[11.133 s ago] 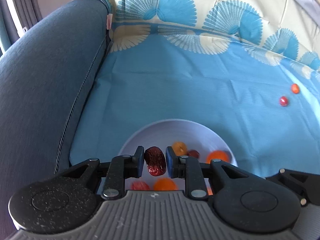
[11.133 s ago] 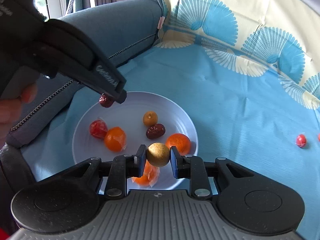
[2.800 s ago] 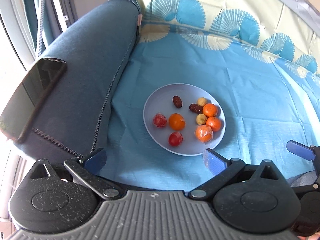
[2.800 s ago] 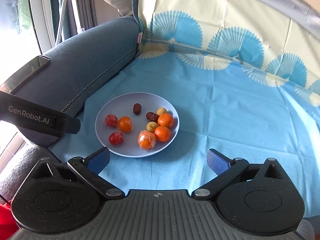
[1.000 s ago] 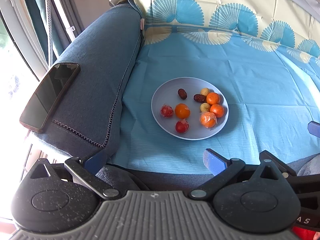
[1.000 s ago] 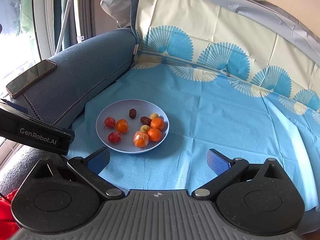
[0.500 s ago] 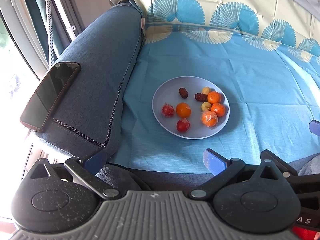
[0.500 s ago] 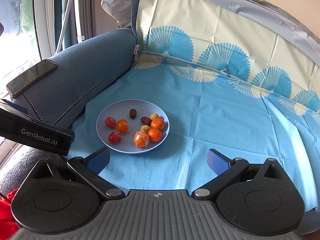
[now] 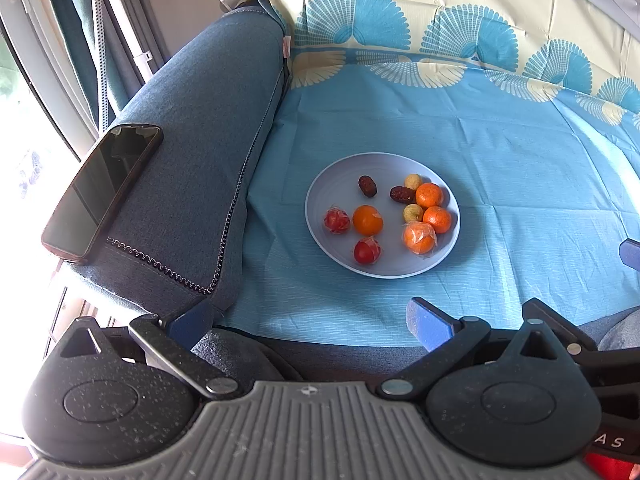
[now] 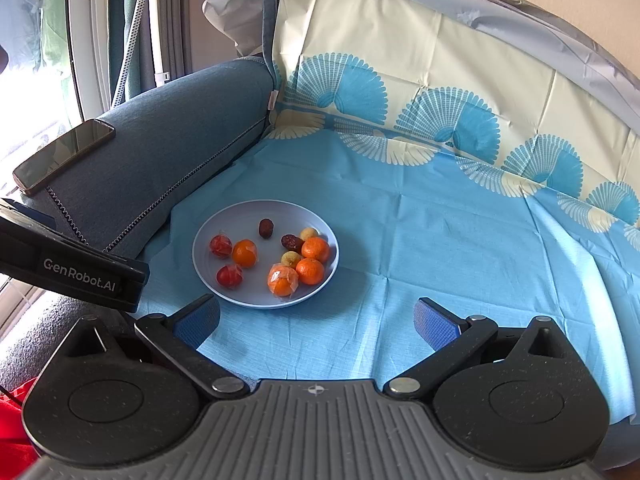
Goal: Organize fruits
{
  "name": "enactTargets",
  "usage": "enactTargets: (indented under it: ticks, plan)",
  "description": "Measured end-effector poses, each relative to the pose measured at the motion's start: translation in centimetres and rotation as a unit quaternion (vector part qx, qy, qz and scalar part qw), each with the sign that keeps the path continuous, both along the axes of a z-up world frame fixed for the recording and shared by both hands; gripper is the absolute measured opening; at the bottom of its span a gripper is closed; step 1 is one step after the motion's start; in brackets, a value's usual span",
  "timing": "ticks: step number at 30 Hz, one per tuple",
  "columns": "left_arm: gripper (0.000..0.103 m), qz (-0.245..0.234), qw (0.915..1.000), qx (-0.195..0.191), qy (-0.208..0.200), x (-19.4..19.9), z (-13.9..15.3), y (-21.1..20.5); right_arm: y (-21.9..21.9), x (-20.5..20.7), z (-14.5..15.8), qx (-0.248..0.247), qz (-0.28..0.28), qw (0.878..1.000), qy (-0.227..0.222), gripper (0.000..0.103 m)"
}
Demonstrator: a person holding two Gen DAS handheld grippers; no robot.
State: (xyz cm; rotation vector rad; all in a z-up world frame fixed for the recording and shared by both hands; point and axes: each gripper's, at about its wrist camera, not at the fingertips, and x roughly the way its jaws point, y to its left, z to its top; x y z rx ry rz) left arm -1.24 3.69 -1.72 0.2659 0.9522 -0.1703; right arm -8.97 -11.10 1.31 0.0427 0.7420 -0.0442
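A pale blue plate (image 9: pixel 332 194) (image 10: pixel 240 216) sits on the blue cloth of the sofa seat. It holds several fruits: oranges (image 9: pixel 367 220) (image 10: pixel 244 253), one wrapped orange (image 9: pixel 418 237) (image 10: pixel 282 280), red wrapped fruits (image 9: pixel 336 220) (image 10: pixel 221 245), dark dates (image 9: pixel 367 186) (image 10: pixel 265 227) and small yellow fruits (image 9: pixel 413 181) (image 10: pixel 309 233). My left gripper (image 9: pixel 308 322) is open and empty, held back from the plate near the seat's front edge. My right gripper (image 10: pixel 316 322) is open and empty, just short of the plate.
A black phone (image 9: pixel 102 190) (image 10: pixel 64 154) lies on the blue sofa armrest (image 9: pixel 192 152) left of the plate. The patterned cloth (image 10: pixel 460 240) covers the seat and backrest. The left gripper's body (image 10: pixel 72 268) shows at the left of the right wrist view.
Both grippers stay open and have barely moved in the last second. The fruits on the plate have not moved.
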Motion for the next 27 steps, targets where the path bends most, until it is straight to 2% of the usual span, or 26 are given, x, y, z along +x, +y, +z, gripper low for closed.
enactTargets:
  ticks: [20,27]
  plan:
    - [0.103,-0.001,1.0,-0.001,-0.001,0.04,0.01,-0.02,0.06,0.04,0.01,-0.002,0.0,1.0,-0.001,0.102]
    - [0.103,-0.005,0.9998,-0.008,-0.019,-0.42,0.5,-0.08,0.07,0.02,0.1,-0.001,0.0,1.0,-0.001,0.102]
